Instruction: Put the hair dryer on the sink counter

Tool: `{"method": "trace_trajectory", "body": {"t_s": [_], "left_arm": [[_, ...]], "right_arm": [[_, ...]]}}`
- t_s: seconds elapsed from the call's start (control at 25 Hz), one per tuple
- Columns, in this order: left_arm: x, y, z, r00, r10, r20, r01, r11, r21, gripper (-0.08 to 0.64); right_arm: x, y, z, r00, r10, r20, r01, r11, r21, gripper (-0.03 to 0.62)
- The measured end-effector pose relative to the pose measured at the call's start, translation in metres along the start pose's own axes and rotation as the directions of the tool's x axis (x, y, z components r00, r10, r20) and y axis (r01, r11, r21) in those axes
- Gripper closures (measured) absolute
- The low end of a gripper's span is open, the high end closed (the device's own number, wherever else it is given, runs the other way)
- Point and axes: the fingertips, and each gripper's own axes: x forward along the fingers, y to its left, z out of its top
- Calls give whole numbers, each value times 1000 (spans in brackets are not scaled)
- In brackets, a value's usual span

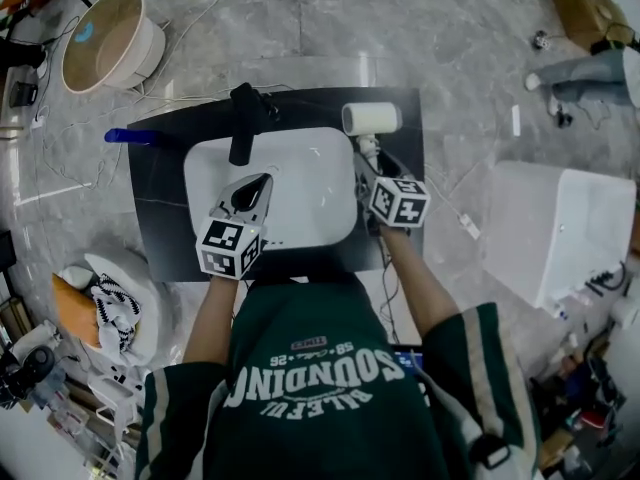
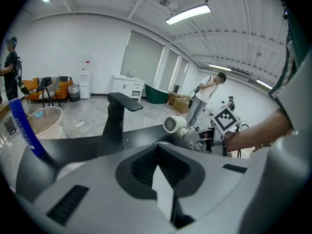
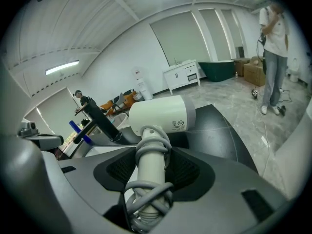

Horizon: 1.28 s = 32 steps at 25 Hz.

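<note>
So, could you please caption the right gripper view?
Right hand-held gripper shut on the hair dryer at the sink counter.

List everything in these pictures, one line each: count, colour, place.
hair dryer: one, white, cord wound round its handle, over the counter's far right corner
counter: one, black, in front of the person
sink basin: one, white, set in the counter
faucet: one, black, at the basin's far edge
blue stick: one, blue, counter's far left
round tub: one, beige, on the floor, far left
boxy unit: one, white, on the floor, right
bystanders: two, in the background
left gripper: grey, shut, empty, over the basin
right gripper: grey, shut on the hair dryer's handle
</note>
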Motion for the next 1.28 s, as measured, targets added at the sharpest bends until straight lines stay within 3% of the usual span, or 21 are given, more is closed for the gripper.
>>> {"method": "trace_trajectory", "body": {"t_s": [0.4,1.28], "left_arm": [[-13,14,-15,999,35,-14,-36,999,-38,558],[-27,15,-32,999,45,0,-45,995,-85,558]], "right_arm": [[31,-10,14,997,-76,-27,73,994,-78,370],[46,-18,14,984,-173,-52,168,982,-92,369]]}}
